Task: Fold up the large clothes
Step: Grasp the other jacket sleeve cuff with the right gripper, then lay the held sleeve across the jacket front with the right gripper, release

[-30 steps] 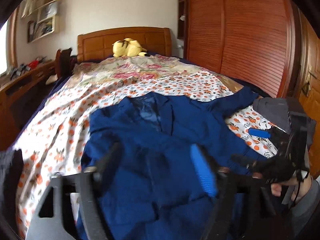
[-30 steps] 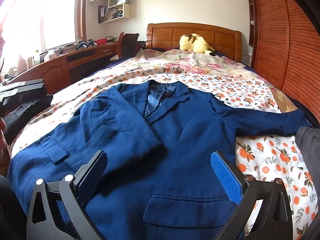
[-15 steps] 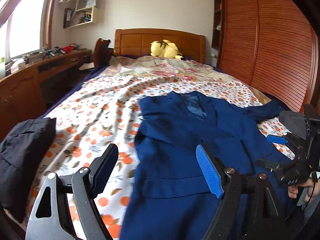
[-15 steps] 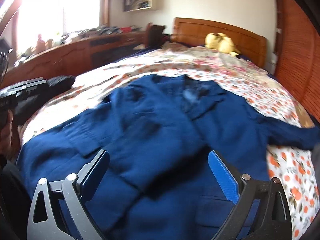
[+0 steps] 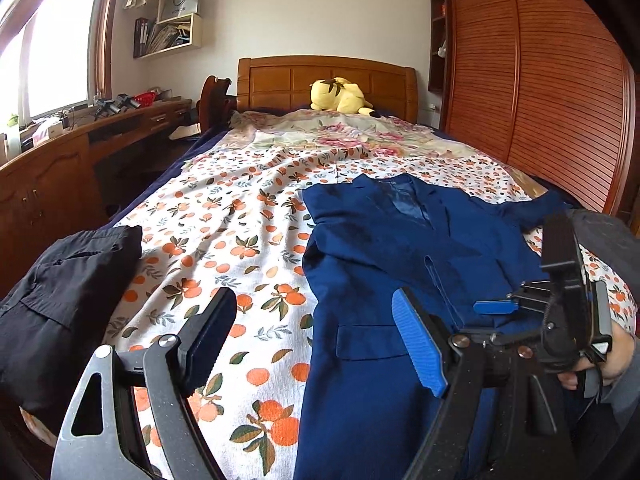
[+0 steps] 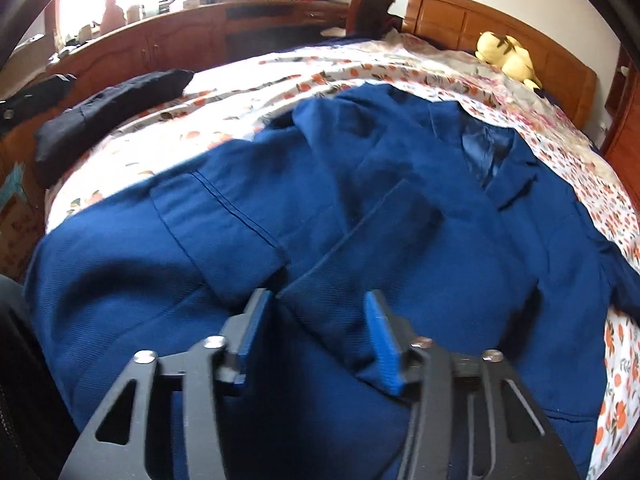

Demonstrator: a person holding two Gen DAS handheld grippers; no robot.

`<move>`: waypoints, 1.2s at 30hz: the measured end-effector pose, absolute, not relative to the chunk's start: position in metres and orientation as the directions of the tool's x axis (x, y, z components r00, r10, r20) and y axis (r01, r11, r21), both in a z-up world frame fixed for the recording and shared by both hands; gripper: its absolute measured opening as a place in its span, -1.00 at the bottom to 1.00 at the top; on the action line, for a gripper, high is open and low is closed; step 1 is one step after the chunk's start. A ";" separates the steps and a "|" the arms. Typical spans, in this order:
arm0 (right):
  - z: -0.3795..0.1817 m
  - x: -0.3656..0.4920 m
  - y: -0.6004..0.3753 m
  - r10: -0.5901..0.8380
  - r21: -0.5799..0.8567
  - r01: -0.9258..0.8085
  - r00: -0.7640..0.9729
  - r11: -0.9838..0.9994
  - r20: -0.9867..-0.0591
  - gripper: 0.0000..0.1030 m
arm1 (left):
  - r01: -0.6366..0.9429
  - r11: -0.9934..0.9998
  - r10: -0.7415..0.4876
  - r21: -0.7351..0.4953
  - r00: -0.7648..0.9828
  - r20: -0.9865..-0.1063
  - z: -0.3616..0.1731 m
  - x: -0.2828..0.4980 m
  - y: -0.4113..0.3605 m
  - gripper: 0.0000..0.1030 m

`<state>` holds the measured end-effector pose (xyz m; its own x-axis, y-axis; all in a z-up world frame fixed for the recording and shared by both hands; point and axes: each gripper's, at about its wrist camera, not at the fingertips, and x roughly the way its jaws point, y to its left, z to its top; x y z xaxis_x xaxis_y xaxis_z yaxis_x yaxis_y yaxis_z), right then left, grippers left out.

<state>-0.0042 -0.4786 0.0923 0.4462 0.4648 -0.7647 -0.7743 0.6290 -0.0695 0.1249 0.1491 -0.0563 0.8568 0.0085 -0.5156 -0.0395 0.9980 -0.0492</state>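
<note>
The blue jacket (image 6: 400,208) lies front-up across the foot end of the bed (image 5: 248,216), collar toward the headboard, one sleeve folded over its chest and the other trailing toward the bed's right edge. It looks to me like thick, soft cloth with some weight: it should drape and sag, not slide, so I judge a hem or cuff edge the best hold, where layers bunch firmly. My right gripper (image 6: 316,340) is closing its jaws around the folded sleeve's cuff end, cloth between the pads; I cannot tell whether they press it yet. My left gripper (image 5: 316,344) hovers with fingers spread wide, nothing between them, over the sheet just beside the jacket's left hem. A folded black garment (image 5: 60,292) sits at the bed's left edge, a yellow plush toy (image 5: 340,96) by the headboard.
</note>
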 end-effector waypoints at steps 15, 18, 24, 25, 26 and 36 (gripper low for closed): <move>0.182 0.005 -0.560 0.470 -0.096 -0.619 0.679 0.779 -0.563 -0.84 | 0.014 0.997 -0.050 -0.075 0.870 -0.491 -0.046 0.123 0.133 0.57; 0.197 -0.015 -0.591 0.462 -0.091 -0.575 0.732 0.813 -0.500 -0.84 | 0.035 0.996 -0.068 -0.076 0.872 -0.485 -0.044 0.127 0.122 0.57; 0.193 -0.040 -0.631 0.415 -0.084 -0.509 0.776 0.856 -0.474 -0.83 | 0.080 0.994 -0.105 -0.073 0.873 -0.477 -0.040 0.136 0.097 0.57; 0.185 -0.042 -0.634 0.404 -0.078 -0.502 0.771 0.862 -0.492 -0.83 | 0.090 0.993 -0.113 -0.071 0.874 -0.473 -0.039 0.138 0.091 0.57; 0.176 -0.043 -0.635 0.399 -0.065 -0.500 0.757 0.864 -0.517 -0.83 | 0.095 0.993 -0.117 -0.071 0.875 -0.470 -0.039 0.139 0.088 0.57; 0.114 -0.055 -0.643 0.355 -0.017 -0.491 0.652 0.871 -0.670 -0.72 | 0.145 0.986 -0.165 -0.077 0.865 -0.475 -0.042 0.158 0.050 0.57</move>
